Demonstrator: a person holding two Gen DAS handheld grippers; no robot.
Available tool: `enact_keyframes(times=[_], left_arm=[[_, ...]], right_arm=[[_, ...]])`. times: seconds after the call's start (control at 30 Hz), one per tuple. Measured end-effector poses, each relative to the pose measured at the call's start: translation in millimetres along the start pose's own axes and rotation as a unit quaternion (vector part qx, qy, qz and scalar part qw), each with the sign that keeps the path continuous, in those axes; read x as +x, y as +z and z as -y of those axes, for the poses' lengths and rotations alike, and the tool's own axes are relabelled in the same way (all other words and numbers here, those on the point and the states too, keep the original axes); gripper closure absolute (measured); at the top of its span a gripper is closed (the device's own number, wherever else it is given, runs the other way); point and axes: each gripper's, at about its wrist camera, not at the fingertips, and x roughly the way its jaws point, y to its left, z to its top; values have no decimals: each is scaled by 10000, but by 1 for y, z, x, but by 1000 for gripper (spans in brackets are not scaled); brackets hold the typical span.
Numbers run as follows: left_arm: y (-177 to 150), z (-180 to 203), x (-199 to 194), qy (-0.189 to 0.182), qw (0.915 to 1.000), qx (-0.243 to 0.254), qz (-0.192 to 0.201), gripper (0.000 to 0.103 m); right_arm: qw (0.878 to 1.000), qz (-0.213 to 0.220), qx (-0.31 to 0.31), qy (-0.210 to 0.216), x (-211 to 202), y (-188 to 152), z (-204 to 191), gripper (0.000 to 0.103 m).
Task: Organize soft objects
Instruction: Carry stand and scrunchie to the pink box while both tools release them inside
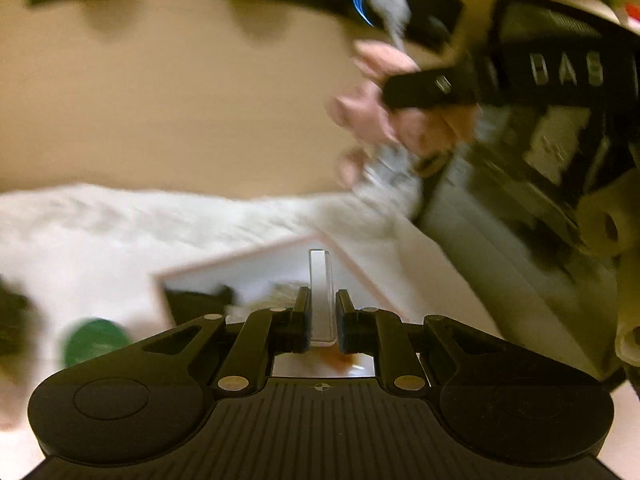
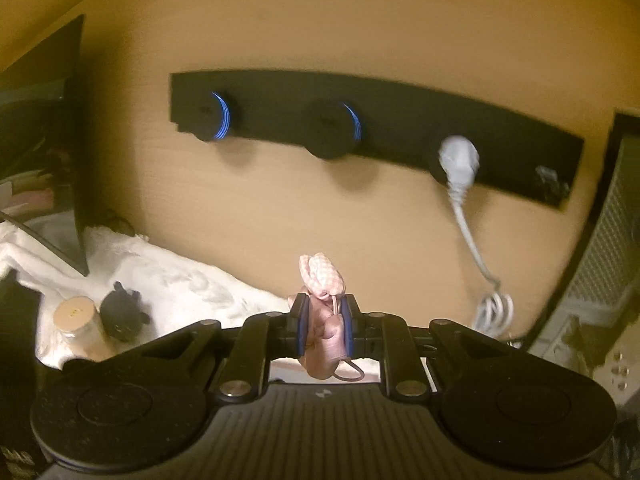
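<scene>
Tan wall (image 2: 320, 40) — pink scrunchie (image 2: 326, 320) pinched between jaws

We see a black socket strip (image 2: 400, 128) on the wooden wall, a white plug (image 2: 459, 160) in it, its cord (image 2: 490, 304) coiled below.

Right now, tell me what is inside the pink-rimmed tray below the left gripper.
In the pink-rimmed tray a dark item shows on its white floor. The left gripper, shut on a clear strip, covers the rest.
</scene>
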Motion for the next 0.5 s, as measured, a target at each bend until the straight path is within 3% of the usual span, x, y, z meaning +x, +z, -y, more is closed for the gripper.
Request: enact_keyframes(times=[0.1, 0.23, 0.3, 0.4, 0.5], left_arm=[[-6, 8, 34, -113, 9995, -46, -304, 88], [-18, -5, 85, -4, 9882, -527, -1438, 87], [-24, -11, 82, -151, 9916, -438, -1209, 84], [-29, -11, 83, 390, 9943, 29, -989, 83], [-33, -15, 81, 329, 9955, 61, -892, 83]], right_arm=[[9999, -111, 114, 30, 3, -9, 12, 86], [9987, -353, 347, 139, 10, -21, 27, 86], [9973, -502, 479, 230, 17, -27, 34, 86], [9942, -753, 670, 375, 34, -36, 37, 86], [9896, -1026, 860, 528, 51, -43, 38, 86]])
